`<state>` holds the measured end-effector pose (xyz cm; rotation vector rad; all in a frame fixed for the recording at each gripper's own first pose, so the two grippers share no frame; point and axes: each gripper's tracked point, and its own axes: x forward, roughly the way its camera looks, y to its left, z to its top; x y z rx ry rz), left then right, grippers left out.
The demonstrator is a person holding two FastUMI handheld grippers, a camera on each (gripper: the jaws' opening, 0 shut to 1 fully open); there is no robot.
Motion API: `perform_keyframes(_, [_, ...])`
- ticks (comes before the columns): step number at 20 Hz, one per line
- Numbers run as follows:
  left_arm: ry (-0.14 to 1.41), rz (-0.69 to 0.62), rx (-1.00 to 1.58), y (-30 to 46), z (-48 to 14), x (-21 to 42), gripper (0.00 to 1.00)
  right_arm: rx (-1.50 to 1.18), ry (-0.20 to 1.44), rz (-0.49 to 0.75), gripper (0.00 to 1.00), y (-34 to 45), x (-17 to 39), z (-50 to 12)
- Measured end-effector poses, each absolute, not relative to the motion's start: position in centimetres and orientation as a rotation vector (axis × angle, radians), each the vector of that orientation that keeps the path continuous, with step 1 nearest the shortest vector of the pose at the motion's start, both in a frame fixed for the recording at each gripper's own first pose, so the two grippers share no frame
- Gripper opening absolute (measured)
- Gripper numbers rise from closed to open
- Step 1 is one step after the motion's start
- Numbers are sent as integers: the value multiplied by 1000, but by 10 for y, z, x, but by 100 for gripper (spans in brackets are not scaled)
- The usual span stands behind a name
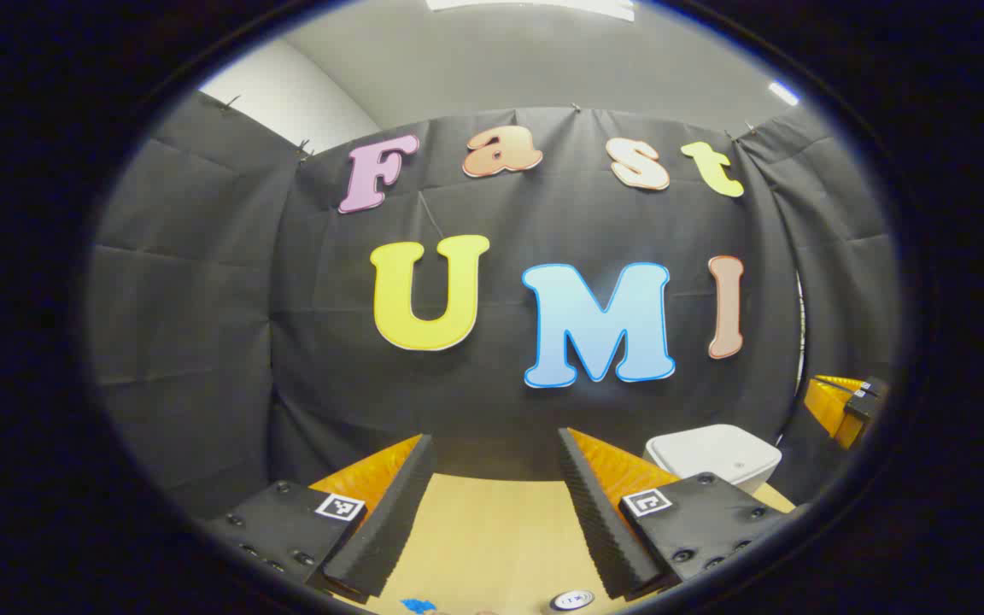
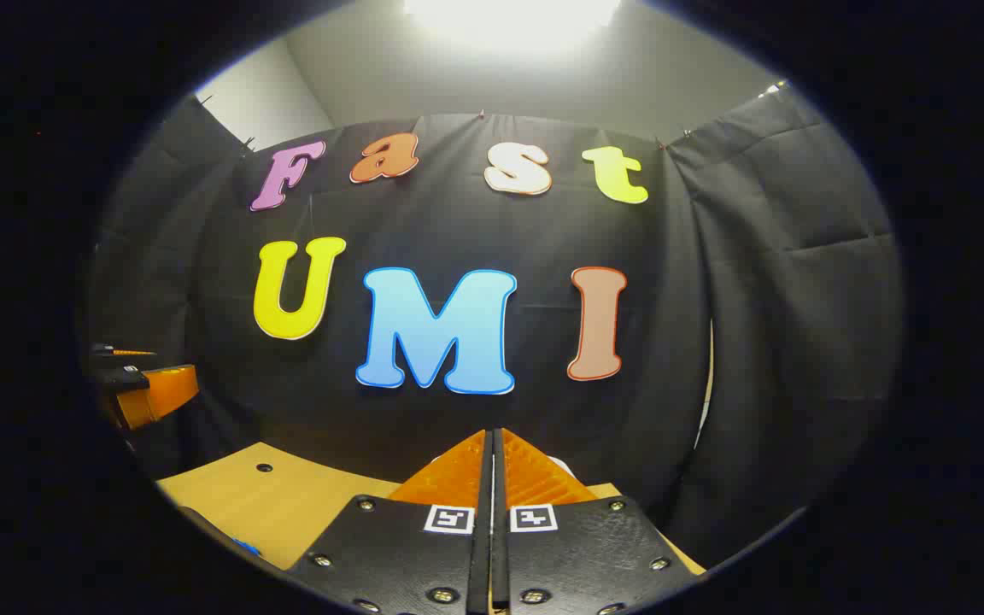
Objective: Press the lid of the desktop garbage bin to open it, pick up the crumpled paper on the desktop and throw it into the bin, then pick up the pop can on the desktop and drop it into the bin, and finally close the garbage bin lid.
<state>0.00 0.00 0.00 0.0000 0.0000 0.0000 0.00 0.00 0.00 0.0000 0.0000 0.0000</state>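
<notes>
In the left gripper view the white desktop bin stands on the wooden table, ahead and to the right, with its lid down. My left gripper is open, nothing between its fingers, held above the table to the left of the bin. At the bottom edge shows a round silver top, which looks like the pop can. In the right gripper view my right gripper is shut, its fingers pressed together with nothing between them. A white sliver of the bin peeks out just behind its right finger.
The black cloth wall closes the booth behind and on both sides. A small blue thing lies at the near table edge. The right gripper shows at the far right, past the bin. The left gripper shows at the left over the table.
</notes>
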Motion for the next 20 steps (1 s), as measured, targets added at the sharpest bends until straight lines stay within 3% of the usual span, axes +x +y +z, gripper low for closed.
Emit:
perform_keyframes(7, [27, -31, 8, -14, -4, 15, 95, 50, 111, 34, 1, 0, 21, -24])
perform_keyframes(20, [18, 23, -10, 14, 4, 11, 95, 45, 168, 41, 1, -13, 36, -45])
